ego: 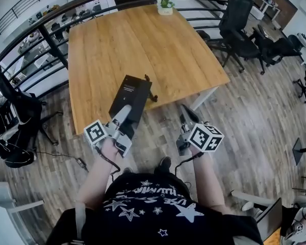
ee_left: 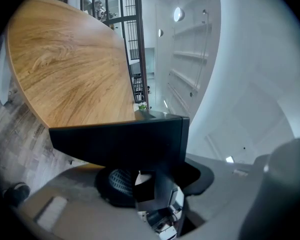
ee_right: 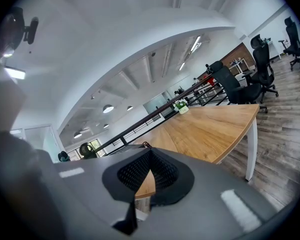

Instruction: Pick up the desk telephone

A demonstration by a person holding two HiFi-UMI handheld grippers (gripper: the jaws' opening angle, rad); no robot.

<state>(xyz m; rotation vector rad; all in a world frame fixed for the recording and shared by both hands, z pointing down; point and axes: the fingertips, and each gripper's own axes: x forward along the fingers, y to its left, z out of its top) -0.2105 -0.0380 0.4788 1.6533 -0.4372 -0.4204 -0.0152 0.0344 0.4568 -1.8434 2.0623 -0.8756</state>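
Wood table point(ego: 143, 40), plank floor point(ego: 255, 111); desk telephone point(ego: 130, 98) over edge

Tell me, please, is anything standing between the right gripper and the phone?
Nothing visible does. The phone is clamped in the left gripper at the near edge of the table. The right gripper hangs beside it over the floor, with only open space between them.
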